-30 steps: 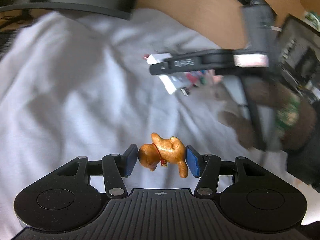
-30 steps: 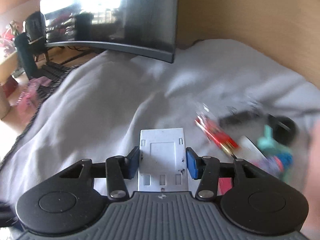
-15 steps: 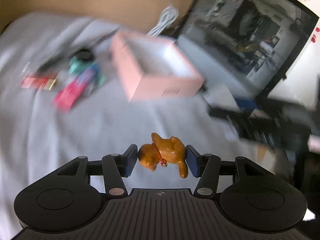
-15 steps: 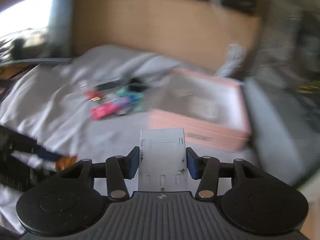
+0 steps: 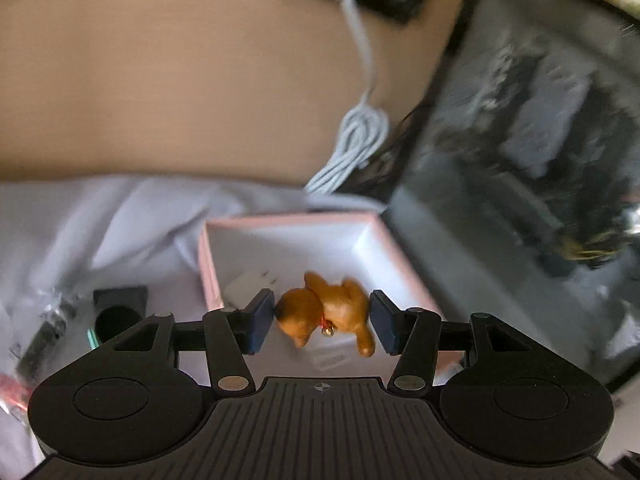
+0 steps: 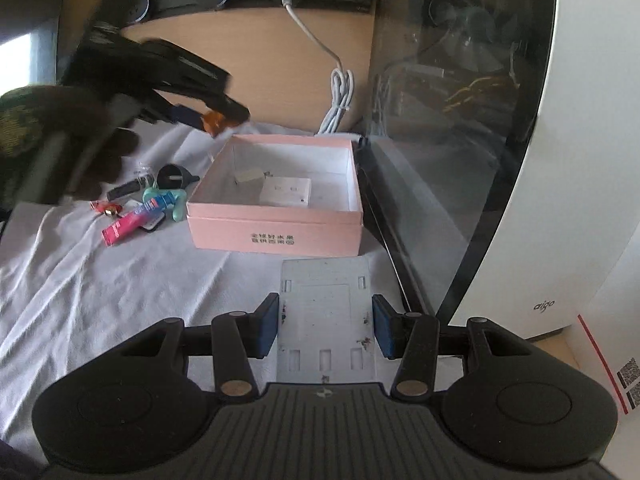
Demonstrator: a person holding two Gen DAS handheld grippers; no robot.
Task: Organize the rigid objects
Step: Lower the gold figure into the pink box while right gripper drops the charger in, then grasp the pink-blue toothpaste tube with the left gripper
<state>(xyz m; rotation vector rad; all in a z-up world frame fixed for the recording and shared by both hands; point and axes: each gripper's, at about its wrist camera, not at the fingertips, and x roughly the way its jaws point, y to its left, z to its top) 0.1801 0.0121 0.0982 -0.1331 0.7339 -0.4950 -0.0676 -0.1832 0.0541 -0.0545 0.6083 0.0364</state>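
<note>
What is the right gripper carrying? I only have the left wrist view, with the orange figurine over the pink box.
Observer: The right gripper grips a flat white plate, short of the pink box's near wall.
Operator: Any loose items to sort?
Observer: A pink tube lies on the white cloth left of the box.
Operator: How high is my figurine?
Observer: The left gripper, jaws closing on the orange figurine, is well above the box's far left corner.
</note>
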